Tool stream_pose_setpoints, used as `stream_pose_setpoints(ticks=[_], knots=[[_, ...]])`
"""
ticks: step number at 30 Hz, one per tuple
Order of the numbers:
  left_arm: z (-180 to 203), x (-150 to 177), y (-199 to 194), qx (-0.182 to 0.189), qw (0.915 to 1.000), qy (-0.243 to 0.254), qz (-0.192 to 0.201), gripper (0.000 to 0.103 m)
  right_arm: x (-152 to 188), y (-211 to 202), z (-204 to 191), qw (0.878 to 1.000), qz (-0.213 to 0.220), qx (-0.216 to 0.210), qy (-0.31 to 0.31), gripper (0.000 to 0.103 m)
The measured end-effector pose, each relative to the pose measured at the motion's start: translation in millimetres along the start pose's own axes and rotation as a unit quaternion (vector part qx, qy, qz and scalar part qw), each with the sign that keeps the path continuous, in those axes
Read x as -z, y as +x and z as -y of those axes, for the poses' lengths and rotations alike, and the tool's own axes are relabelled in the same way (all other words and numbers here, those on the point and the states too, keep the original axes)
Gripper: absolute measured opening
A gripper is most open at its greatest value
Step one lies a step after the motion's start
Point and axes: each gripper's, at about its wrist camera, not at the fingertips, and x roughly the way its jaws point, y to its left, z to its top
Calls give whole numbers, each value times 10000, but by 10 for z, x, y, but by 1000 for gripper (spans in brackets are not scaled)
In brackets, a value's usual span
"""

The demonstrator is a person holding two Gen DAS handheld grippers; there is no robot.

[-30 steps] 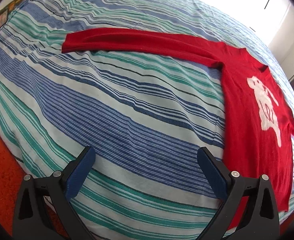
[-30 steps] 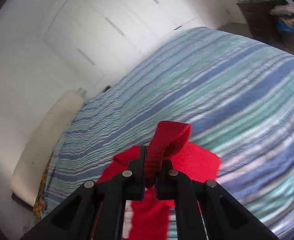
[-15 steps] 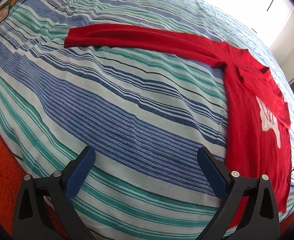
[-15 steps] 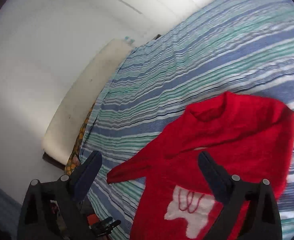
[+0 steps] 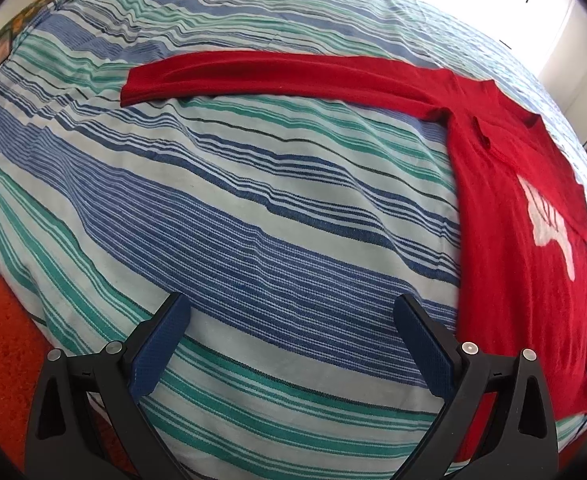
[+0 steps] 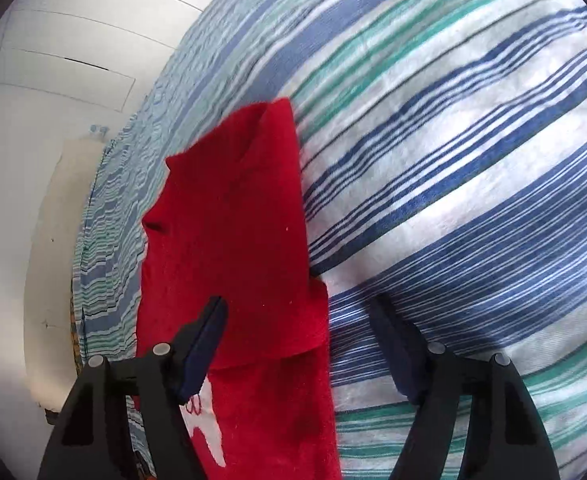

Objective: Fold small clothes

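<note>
The left gripper [image 5: 289, 322] hovers with its jaws spread wide and empty over the striped bedspread [image 5: 253, 208], well short of the red sweater [image 5: 513, 248]. The sweater lies flat on the bed, its one long sleeve [image 5: 277, 70] stretched out to the left, the cuff far from the body. The other sleeve is already folded across the chest and partly covers the white motif [image 5: 549, 224]. The likely next step is to fold the outstretched sleeve in: a pinch at the cuff, a low carry across, and a flat lay-down should avoid bunching. The right gripper [image 6: 297, 340] is likewise spread apart and holds nothing, poised just above the sweater's right edge.
</note>
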Motion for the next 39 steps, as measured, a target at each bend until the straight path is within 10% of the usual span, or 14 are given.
stream_pose_setpoints(ticks=[6,13,21,39], knots=[[106,-10,-89,84,9995,218,201,102,344,-776,-163,9758,671,1099,-1769,80],[198,19,-33,46,9988,473,149,102,1019,-1394,545,9569,1185,2184,-1503,82],[292,78,248,-282,9968,732,-126,103,1250,-1190,918,9606,757,2413,-1151,103],[331,104,244,-279,9962,808,-173,103,1306,-1050,864,9456,825,2775,-1481,103]])
